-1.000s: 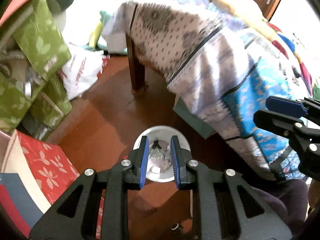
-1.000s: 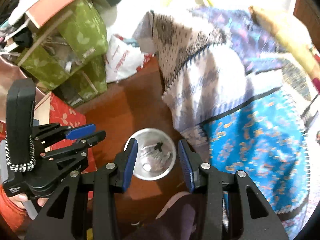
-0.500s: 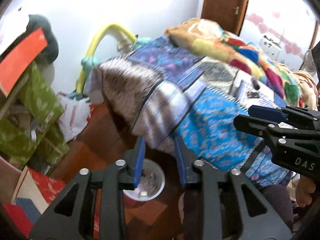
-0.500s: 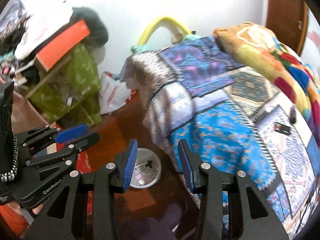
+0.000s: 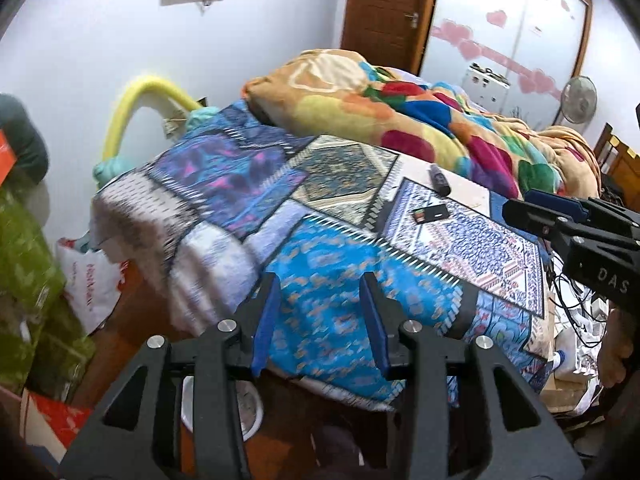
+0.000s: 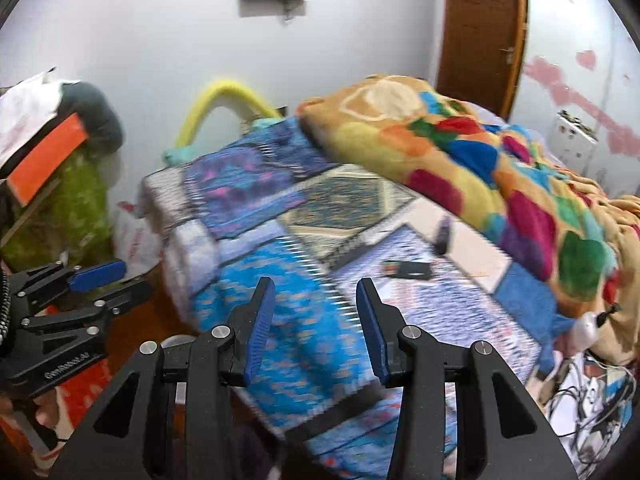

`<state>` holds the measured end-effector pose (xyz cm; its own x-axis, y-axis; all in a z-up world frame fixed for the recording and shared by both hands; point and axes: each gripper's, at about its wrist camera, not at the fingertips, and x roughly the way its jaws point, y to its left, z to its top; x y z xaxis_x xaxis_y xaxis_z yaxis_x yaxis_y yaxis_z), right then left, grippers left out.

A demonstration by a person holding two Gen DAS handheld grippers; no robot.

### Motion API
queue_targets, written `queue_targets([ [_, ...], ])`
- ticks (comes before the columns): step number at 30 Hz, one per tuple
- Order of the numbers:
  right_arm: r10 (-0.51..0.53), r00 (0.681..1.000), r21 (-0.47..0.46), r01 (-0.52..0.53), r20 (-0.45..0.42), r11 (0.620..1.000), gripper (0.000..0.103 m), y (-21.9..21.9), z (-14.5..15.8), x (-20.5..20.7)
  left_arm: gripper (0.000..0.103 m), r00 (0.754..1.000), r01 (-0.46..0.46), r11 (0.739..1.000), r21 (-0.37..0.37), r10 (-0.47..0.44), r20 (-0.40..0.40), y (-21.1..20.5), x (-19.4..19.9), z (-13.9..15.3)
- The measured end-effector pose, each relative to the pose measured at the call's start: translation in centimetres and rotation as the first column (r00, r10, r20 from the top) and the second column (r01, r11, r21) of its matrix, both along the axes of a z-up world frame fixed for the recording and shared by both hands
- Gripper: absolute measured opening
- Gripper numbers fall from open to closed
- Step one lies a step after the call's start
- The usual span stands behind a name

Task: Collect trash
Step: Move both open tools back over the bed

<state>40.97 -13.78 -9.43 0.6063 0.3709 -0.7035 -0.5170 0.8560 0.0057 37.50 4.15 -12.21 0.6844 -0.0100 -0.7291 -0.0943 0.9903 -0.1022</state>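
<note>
- The left gripper (image 5: 320,320) had its jaws opening, nothing between the blue pads; 1 second before, the pads stood much closer together over the white bin on the floor.
- The right gripper (image 6: 316,324) stood parted and empty, its gap the same as in both earlier frames.
- Both views had swung up from the floor: earlier the bin sat right between each pair of fingers, and by this moment the patchwork bedspread (image 5: 332,312) filled that space instead.
- The white bin (image 5: 244,404), the trash container, showed only as a sliver of rim low in the left wrist view, behind the left gripper's own frame, on the brown floor (image 5: 132,312) beside the bed. In the right wrist view only a small pale edge (image 6: 178,340) could be made out behind the fingers.
- Both grippers pointed downward at a slant toward the near corner of the bed, side by side: the right one appeared at the right edge of the left view, with a bit of the person's hand (image 5: 614,354) below it, and the left one at the left edge of the right view.
- On the bedspread, well beyond the fingers, lay a small dark flat packet (image 5: 431,213) and a dark stick-shaped item (image 5: 439,179), near each other; what they were could not be told.
- A multicoloured blanket (image 5: 400,108) was heaped behind them, and a white plastic bag (image 5: 86,280) lay on the floor at the left.
</note>
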Motion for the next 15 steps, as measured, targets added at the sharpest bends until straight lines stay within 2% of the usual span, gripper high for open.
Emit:
queue_targets([
  [6,-0.107,0.992,0.01,0.107,-0.069,0.994,0.039,-3.7,-1.9,5.9,0.045,0.999,0.047,0.999,-0.014,-0.047,-0.012,-2.2,5.0,-1.1],
  [13,-0.199,0.973,0.01,0.201,-0.117,0.98,0.039,-6.2,-4.7,12.0,0.045,0.995,0.093,0.995,-0.022,-0.094,-0.035,-3.9,10.4,-4.1],
  [15,-0.217,0.963,0.035,0.225,-0.157,0.974,0.039,-6.7,-6.1,14.2,0.045,0.994,0.102,0.994,-0.032,-0.104,-0.041,-4.2,11.9,-5.0],
])
